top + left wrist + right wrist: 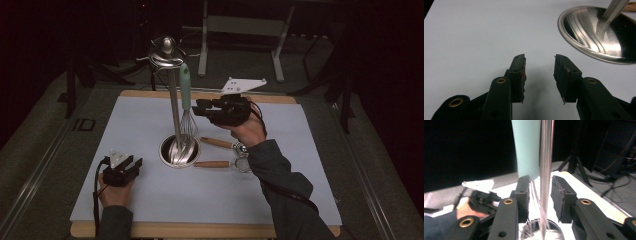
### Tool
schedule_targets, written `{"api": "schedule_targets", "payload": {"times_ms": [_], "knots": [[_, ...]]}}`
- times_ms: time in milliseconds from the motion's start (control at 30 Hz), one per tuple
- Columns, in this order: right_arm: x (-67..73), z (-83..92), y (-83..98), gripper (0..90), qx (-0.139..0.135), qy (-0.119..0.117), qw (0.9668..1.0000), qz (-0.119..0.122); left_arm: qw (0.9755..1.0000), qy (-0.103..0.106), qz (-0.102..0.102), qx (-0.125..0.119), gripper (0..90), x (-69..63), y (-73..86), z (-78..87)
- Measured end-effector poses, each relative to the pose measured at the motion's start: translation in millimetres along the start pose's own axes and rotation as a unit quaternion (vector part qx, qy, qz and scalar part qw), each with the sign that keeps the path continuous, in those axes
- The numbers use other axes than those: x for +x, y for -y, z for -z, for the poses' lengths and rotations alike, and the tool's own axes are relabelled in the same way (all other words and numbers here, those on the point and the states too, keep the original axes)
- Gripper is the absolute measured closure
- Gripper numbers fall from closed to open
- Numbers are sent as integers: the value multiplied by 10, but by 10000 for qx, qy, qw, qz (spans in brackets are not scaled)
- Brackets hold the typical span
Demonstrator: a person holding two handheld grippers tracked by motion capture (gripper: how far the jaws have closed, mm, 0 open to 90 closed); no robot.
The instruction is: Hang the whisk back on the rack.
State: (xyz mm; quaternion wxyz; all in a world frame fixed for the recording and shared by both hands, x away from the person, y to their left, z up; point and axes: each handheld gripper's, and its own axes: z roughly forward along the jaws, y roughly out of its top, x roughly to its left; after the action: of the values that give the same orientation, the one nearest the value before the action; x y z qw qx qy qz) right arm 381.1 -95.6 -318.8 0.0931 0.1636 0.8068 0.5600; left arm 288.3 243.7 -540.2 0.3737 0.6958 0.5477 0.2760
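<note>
Whisk (187, 107) w/ the mint-green handle hangs from the hook ring at the top of the steel utensil stand (173, 107), wires down near the round base dish (179, 150). My right hand-held gripper (200, 108) is at the handle's lower end, jaws roughly half open w/ the top of the wires & the stand's pole between them in the right gripper view; pads don't look pressed on anything, so I'm holding nothing. My left hand-held gripper (131, 165) rests low on the counter (90, 190) just left of the base, jaws parted & empty. Two wooden-handled utensils (220, 152) lie on the counter right of the base. To do this step well imo: keep the pole out of the bite, shift so just the handle sits between the pads, close firm, then lift straight up to clear the hook. Left could steady the base if it tips
</note>
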Motion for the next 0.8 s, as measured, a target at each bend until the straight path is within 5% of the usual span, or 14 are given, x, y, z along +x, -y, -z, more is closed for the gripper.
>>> {"api": "schedule_targets", "payload": {"times_ms": [400, 533, 800], "knots": [[69, 23, -15, 714, 300, 235, 9983, 449, 10000, -7, 0, -1, 613, -1, 0, 0], [126, 55, -3, 719, 626, 455, 9933, 864, 10000, -4, 6, 4, 613, 0, 0, -1], [82, 111, 85, 706, 1036, 620, 9875, 1015, 10000, -39, 12, 2, 621, 1, 0, 0]]}}
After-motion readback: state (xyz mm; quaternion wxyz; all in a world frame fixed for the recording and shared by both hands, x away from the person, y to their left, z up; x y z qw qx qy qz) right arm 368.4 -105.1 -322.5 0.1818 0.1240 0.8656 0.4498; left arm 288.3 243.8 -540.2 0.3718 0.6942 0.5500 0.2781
